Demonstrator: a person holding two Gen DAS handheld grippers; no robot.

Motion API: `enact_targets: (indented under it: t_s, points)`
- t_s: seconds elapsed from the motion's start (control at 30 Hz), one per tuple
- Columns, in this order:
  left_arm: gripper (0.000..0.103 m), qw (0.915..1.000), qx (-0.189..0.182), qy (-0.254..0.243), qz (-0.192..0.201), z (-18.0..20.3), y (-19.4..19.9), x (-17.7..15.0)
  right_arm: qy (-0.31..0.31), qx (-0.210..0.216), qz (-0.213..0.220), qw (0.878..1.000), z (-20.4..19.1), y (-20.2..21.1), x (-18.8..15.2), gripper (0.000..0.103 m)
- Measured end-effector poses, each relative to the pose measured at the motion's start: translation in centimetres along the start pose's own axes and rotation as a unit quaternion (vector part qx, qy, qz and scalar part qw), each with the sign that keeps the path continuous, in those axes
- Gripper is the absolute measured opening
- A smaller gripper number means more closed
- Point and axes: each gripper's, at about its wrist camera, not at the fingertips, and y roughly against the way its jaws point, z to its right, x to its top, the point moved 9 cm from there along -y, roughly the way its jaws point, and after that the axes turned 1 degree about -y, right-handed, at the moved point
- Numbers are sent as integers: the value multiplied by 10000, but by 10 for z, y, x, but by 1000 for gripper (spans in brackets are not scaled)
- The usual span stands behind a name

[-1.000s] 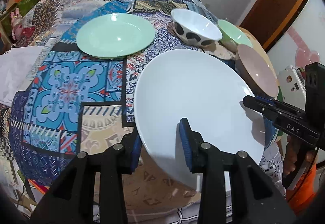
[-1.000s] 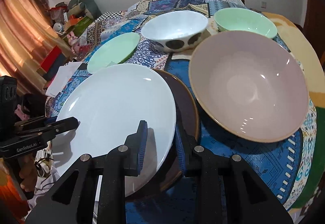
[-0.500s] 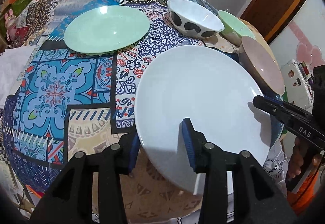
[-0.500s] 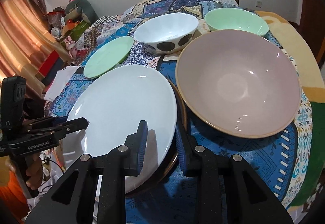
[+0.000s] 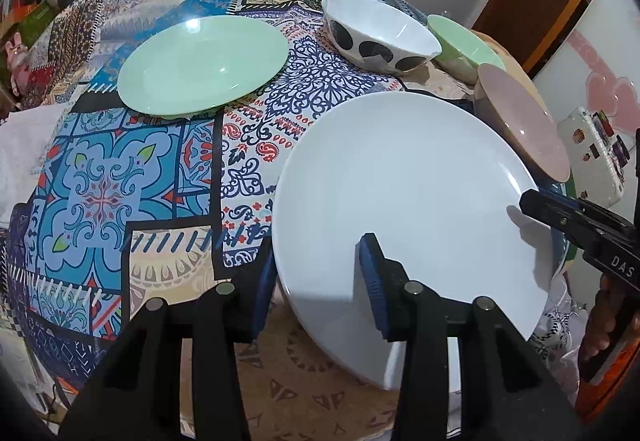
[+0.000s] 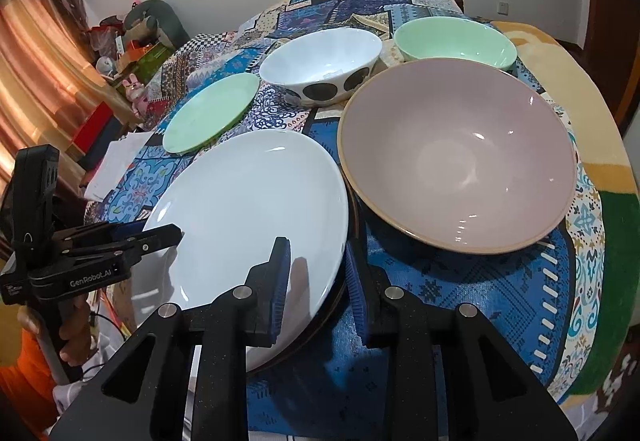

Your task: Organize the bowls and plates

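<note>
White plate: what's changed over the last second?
The round white plate slid over the dark brown plate, now nearly covering it. The left gripper eased wider around its rim; the right gripper stays pinched there. Pale green plate and large pink bowl unmoved.

Both wrist views angled down, close, sharing white plate point(image 5: 408, 201)

Big white plate point(image 6: 248, 209) sits on top of a dark brown plate point(image 6: 340, 293), only its rim peeking out. Pink bowl point(image 6: 460, 157) just beside them, upright. Farther back: spotted white bowl point(image 6: 320, 65), mint green bowl point(image 6: 456, 41), mint green plate point(image 5: 204, 63) lying flat.
</note>
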Motion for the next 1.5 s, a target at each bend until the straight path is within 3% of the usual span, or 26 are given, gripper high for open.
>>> enact_targets:
  t_s: [0.27,0.53,0.73,0.83,0.93,1.03,1.13,1.17,1.4,1.5]
  points:
    - [48,10000,-32,-52,50,4,-3,2,-54,-14,77,10000,2,5,0,27]
    - [48,9997,49,-17,219,-5,12,6,223,-133,201,9995,-10,14,11,28]
    - [53,9974,217,164,665,-32,48,21,480,-56,299,9984,-31,11,30,33]
    - [61,9952,403,234,859,-49,59,34,644,18,379,9972,-46,5,44,35]
    - [63,9923,571,353,1041,-68,70,48,783,78,414,9960,-60,-2,58,37]
    - [65,9891,739,473,1178,-90,77,61,966,109,378,9945,-73,-15,70,50]
    - [70,9856,926,532,1311,-111,79,72,1191,89,253,9925,-87,-35,77,52]
    - [74,9845,1014,550,1320,-121,78,77,1257,67,200,9918,-91,-41,79,52]
    - [75,9854,1054,706,1133,-162,49,94,1353,90,-226,9905,-106,-93,94,52]
    - [75,9888,980,734,848,-180,25,101,1353,53,-436,9898,-106,-111,99,52]
